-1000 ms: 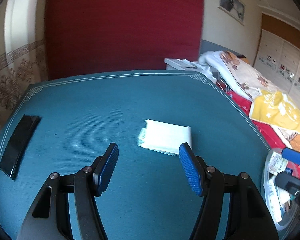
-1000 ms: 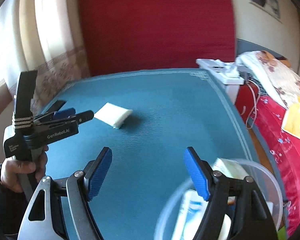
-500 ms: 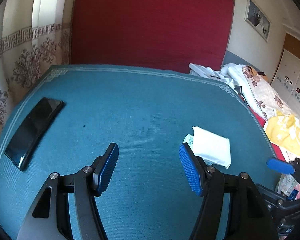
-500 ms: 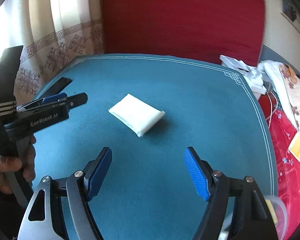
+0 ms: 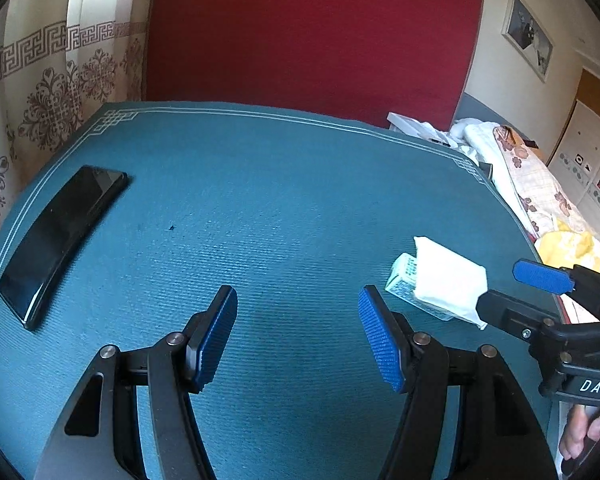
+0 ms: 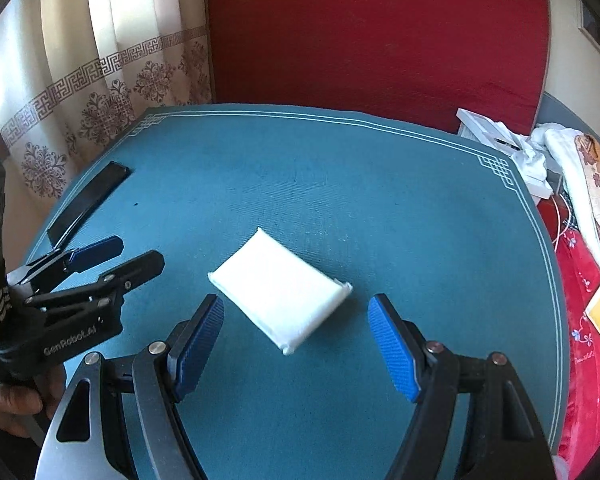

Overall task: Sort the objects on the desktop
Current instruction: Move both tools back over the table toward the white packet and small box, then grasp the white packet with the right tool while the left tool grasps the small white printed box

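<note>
Approach: While your right hand-held gripper (image 6: pixel 296 344) hung unclenched and empty just short of the tissue pack (image 6: pixel 280 292), you did well to square its jaws to the pack's narrower span before closing.
Left hand-held gripper (image 5: pixel 298 338): spread, gripping nothing.
Tissue pack: white, soft, flat, plastic-wrapped; lay skewed mid-counter (image 6: pixel 380 208).
Phone (image 5: pixel 60 236): black, near the counter's left edge.

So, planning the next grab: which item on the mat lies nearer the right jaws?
The white tissue pack, just ahead of them; the black phone lies at the far-left edge.
</note>
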